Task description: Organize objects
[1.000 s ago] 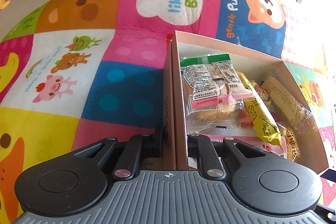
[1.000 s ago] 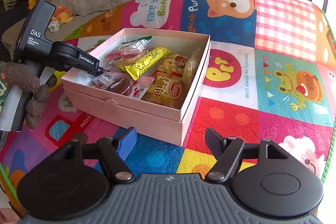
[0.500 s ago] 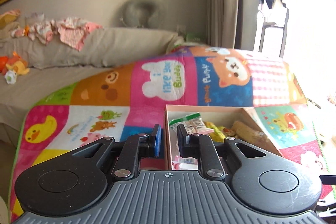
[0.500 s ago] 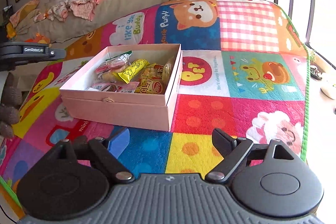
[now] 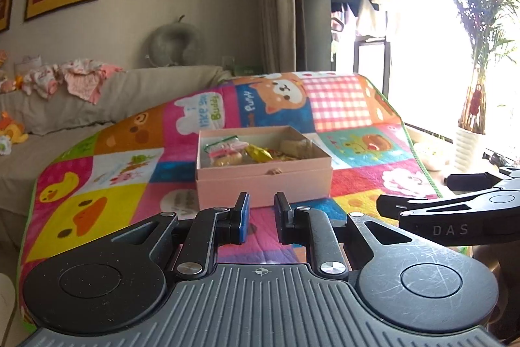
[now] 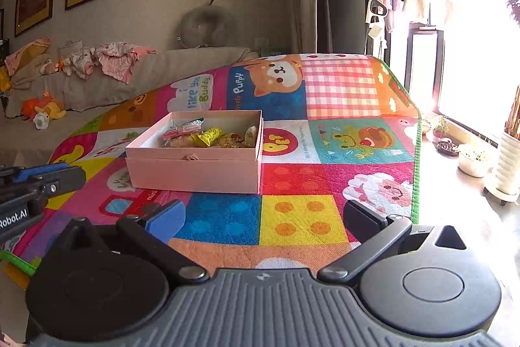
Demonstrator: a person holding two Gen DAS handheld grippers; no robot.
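Observation:
An open pink box (image 5: 263,181) (image 6: 195,171) full of wrapped snacks (image 5: 240,152) (image 6: 208,135) stands on the colourful play mat (image 5: 97,207) (image 6: 302,220). My left gripper (image 5: 261,204) hangs in front of the box's near wall, apart from it. Its jaws are nearly together with nothing between them. My right gripper (image 6: 263,212) is further back over the mat, its jaws opening wide and empty. Each gripper shows in the other's view: the right one (image 5: 455,213) at the right edge, the left one (image 6: 32,181) at the left edge.
A grey sofa (image 5: 65,109) with clothes and soft toys runs behind the mat. The mat's green edge (image 6: 417,152) borders bare floor at the right. Plant pots (image 6: 471,161) and a tall white planter (image 5: 469,145) stand by the bright window.
Both grippers have pulled back from the box, which now looks smaller. The left one let go of the box's wall. The right jaws have spread wider.

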